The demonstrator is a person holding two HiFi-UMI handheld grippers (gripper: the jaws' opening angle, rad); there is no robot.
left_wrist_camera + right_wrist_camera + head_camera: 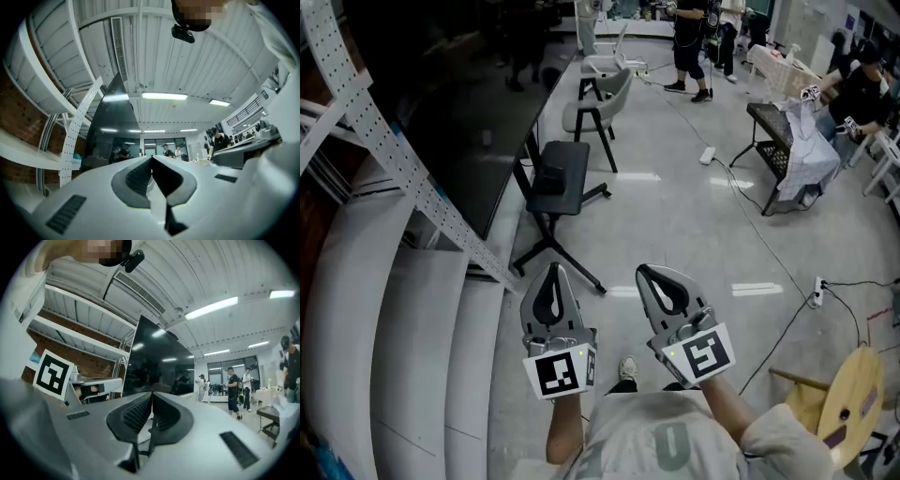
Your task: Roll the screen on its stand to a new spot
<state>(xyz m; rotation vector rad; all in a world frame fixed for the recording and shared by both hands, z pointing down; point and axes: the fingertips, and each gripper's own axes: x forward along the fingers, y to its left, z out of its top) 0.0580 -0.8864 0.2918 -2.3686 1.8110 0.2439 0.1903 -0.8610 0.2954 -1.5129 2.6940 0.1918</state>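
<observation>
Lining up on the screen [459,112].
Left claw [553,272] and right claw [649,275] are hanging pressed together, empty, likely for pushing the stand [546,230].

Screen [441,103] set on stand [555,246] at upper left, shelving [403,319] placed to its left. Left gripper [552,269] and right gripper [650,274] held side by side before stand's legs, apart from them. Chairs [598,105] lined up behind stand. Table [769,122] placed far right; stool [848,398] seen near right.
</observation>
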